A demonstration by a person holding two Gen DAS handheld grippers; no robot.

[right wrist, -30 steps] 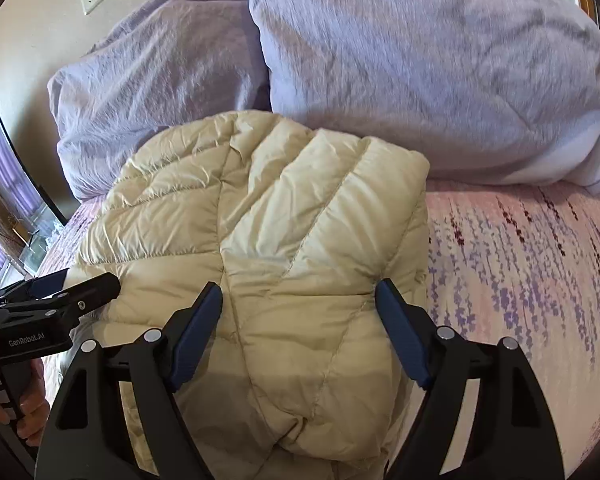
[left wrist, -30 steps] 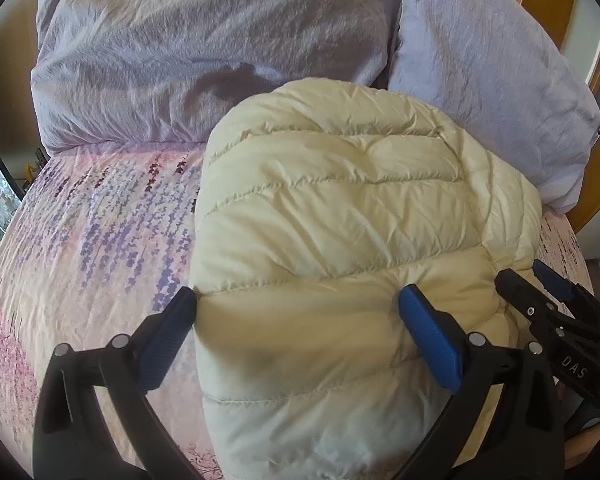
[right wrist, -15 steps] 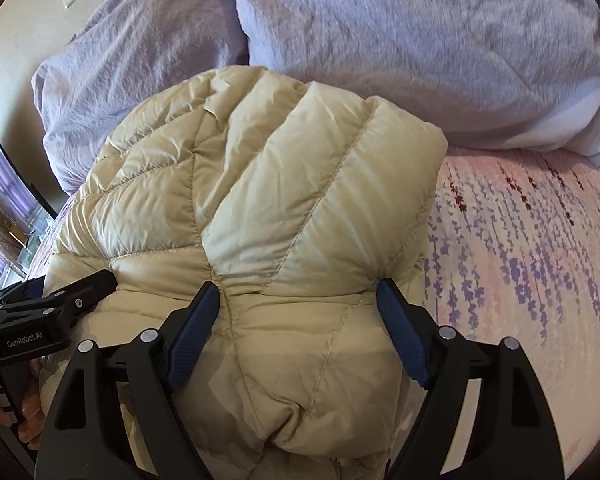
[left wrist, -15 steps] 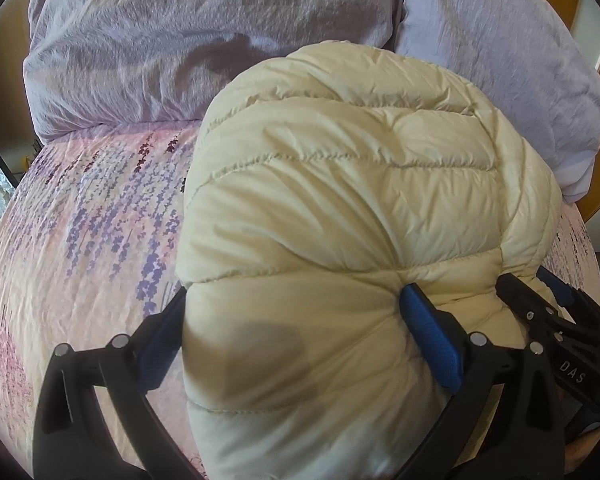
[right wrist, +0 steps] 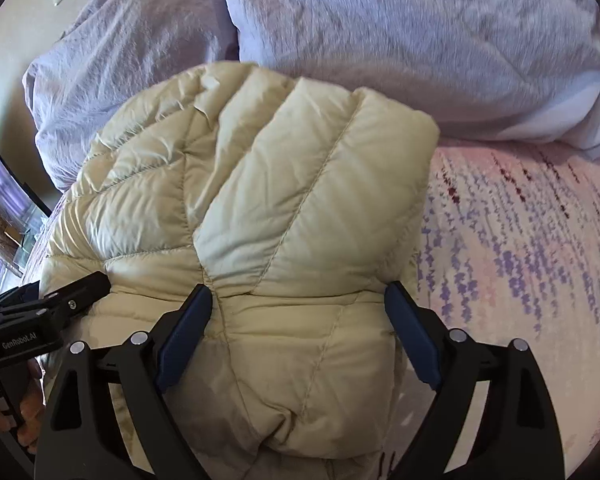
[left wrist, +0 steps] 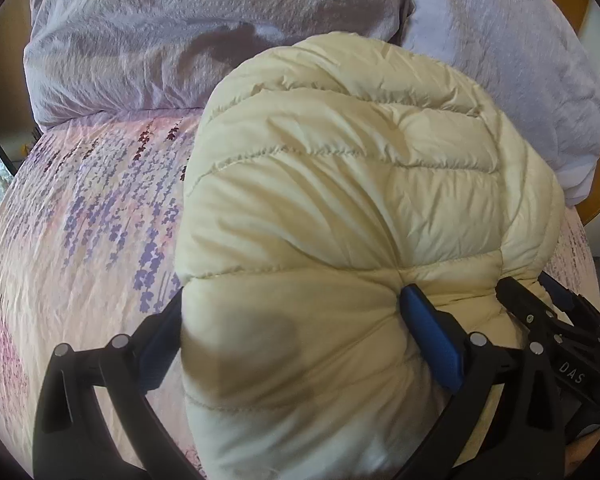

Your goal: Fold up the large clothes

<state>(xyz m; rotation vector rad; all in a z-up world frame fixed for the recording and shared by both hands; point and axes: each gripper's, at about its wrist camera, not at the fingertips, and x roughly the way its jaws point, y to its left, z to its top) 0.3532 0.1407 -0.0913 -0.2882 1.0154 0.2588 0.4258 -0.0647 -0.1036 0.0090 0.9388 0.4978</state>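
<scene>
White lettering "DAS" stands on the black body of the right gripper [left wrist: 572, 372] seen at the edge of the left wrist view, and "GenRobot.AI" on the left gripper [right wrist: 20, 346] in the right wrist view.

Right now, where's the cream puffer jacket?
The puffer jacket lies bunched on the floral bedspread, its far edge against the lavender pillows, its near end between both grippers in each wrist view.

Black hand-held gripper [right wrist: 296, 328], blue pads [right wrist: 184, 336]
</scene>
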